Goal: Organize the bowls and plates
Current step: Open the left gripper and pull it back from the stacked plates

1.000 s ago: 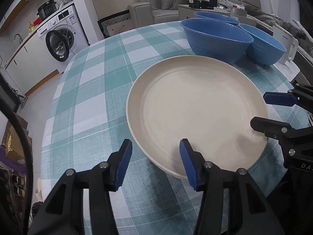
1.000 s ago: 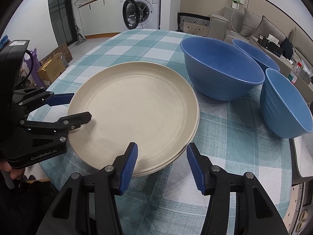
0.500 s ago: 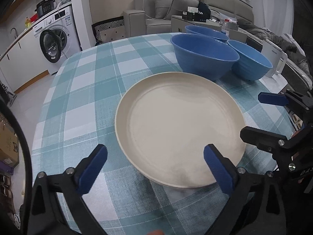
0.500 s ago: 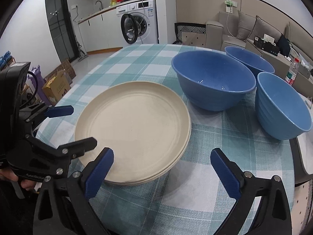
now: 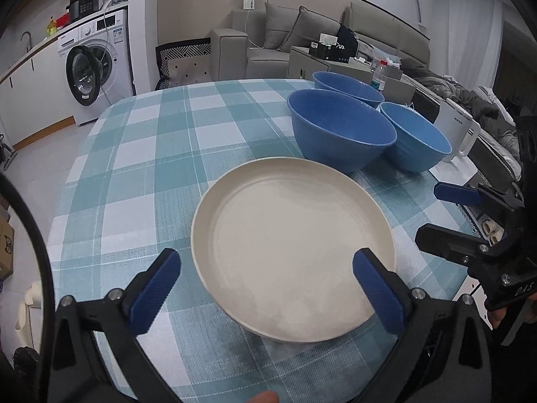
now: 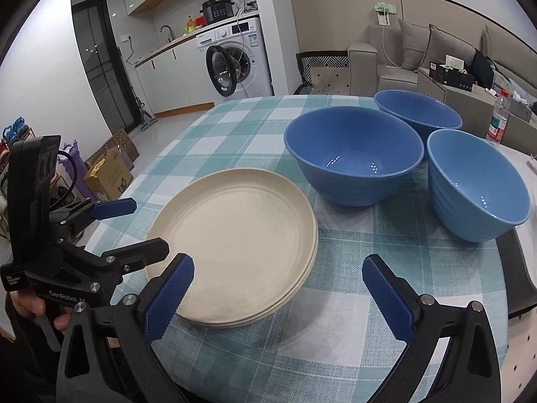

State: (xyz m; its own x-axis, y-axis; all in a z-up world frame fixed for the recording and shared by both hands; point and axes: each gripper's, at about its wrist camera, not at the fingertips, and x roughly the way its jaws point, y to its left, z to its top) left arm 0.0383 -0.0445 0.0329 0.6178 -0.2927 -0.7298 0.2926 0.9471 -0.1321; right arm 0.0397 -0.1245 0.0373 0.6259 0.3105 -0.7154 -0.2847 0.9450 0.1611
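Observation:
A stack of cream plates (image 5: 292, 241) (image 6: 235, 238) lies on the checked tablecloth near the table's front edge. Three blue bowls stand behind it: a large one (image 5: 339, 127) (image 6: 352, 154), one to its right (image 5: 416, 137) (image 6: 476, 184), and one at the back (image 5: 349, 85) (image 6: 416, 110). My left gripper (image 5: 268, 288) is open and empty, raised above the near rim of the plates; it also shows at the left of the right wrist view (image 6: 134, 228). My right gripper (image 6: 278, 295) is open and empty, above the cloth by the plates' right front; it also shows in the left wrist view (image 5: 446, 215).
The round table (image 5: 141, 168) has its edge just below both grippers. A white jug (image 5: 459, 131) stands right of the bowls. A plastic bottle (image 6: 498, 117) stands behind the bowls. A washing machine (image 6: 235, 60), a sofa and boxes on the floor lie beyond.
Both grippers have opened wide and pulled back and up from the plate stack. The plates stay put on the table.

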